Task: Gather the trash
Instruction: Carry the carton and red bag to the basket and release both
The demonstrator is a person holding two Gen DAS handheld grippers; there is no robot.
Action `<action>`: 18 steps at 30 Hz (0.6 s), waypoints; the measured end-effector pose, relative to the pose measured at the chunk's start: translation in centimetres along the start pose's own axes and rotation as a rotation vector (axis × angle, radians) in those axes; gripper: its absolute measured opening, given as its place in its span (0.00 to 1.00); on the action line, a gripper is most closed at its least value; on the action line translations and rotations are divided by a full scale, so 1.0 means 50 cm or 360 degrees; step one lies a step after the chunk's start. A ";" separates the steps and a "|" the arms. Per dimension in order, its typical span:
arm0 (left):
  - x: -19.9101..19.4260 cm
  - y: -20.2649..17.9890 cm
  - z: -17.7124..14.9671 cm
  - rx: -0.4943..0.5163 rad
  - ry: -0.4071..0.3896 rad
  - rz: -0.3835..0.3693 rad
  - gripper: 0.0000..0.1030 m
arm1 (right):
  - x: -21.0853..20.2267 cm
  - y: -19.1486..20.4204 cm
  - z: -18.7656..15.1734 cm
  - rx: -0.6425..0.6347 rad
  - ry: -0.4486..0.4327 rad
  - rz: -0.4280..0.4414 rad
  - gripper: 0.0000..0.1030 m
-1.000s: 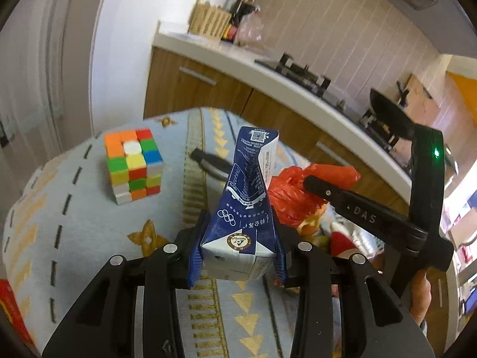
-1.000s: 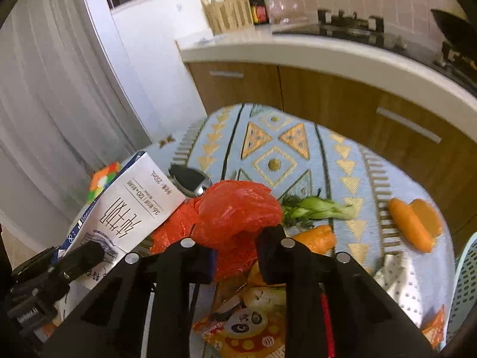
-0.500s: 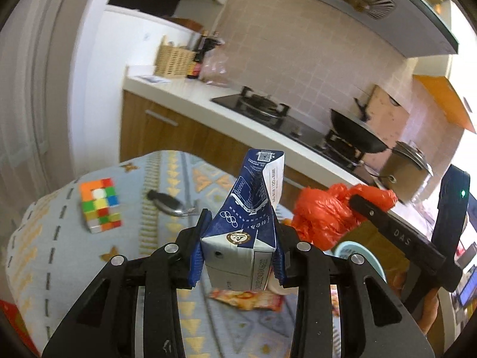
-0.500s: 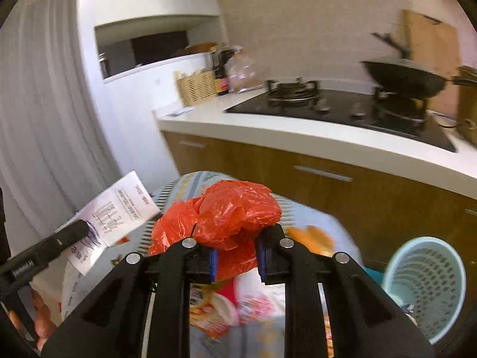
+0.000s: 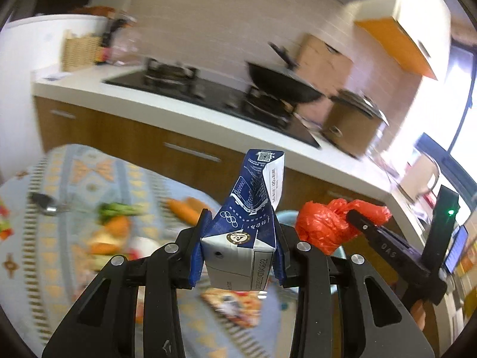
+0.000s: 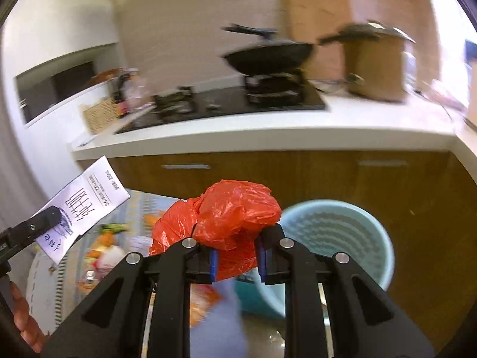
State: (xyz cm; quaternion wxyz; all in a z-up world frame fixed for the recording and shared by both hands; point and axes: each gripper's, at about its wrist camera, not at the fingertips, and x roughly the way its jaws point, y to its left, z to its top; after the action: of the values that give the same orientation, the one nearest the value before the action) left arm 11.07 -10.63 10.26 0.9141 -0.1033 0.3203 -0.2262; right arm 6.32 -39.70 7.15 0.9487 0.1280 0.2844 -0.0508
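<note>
My left gripper (image 5: 238,253) is shut on a blue and white milk carton (image 5: 247,232), held upright in the air above the table's edge. My right gripper (image 6: 235,256) is shut on a crumpled red plastic bag (image 6: 229,220), held in the air just left of a light blue perforated trash basket (image 6: 337,238) on the floor. The bag (image 5: 328,223) and right gripper also show at the right of the left wrist view. The carton (image 6: 80,205) shows at the left of the right wrist view.
The patterned table (image 5: 59,208) lies below left with carrots (image 5: 182,208), greens (image 5: 119,208), a spoon (image 5: 44,204) and snack wrappers (image 5: 232,307). Wooden cabinets and a white counter (image 6: 268,137) with a wok (image 6: 268,56) and a pot stand behind.
Both grippers rose and swung right, away from the table's middle, with carton and bag still held. The trash basket came into fuller view below the right gripper; the cube left view.
</note>
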 end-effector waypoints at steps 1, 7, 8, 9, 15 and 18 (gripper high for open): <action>0.030 -0.027 -0.007 0.0011 0.0045 -0.0034 0.33 | 0.007 -0.023 -0.002 0.0021 0.0013 -0.0034 0.16; 0.167 -0.123 -0.056 0.0027 0.0273 -0.0140 0.33 | 0.051 -0.168 -0.050 0.0172 0.0137 -0.0251 0.16; 0.189 -0.134 -0.063 0.0030 0.0307 -0.0148 0.33 | 0.059 -0.180 -0.055 0.0183 0.0153 -0.0280 0.16; 0.208 -0.145 -0.072 0.0032 0.0341 -0.0150 0.33 | 0.066 -0.189 -0.060 0.0191 0.0167 -0.0300 0.16; 0.315 -0.189 -0.125 -0.0005 0.0532 -0.0151 0.33 | 0.114 -0.249 -0.097 0.0238 0.0272 -0.0367 0.17; 0.358 -0.194 -0.143 -0.0008 0.0591 -0.0122 0.33 | 0.139 -0.261 -0.110 0.0251 0.0324 -0.0376 0.17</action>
State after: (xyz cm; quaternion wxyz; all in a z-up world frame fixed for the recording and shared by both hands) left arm 15.58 -28.04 -1.68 0.8298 -0.0742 0.4798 -0.2751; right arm 6.99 -50.91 -3.92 0.8894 0.1721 0.3874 -0.1709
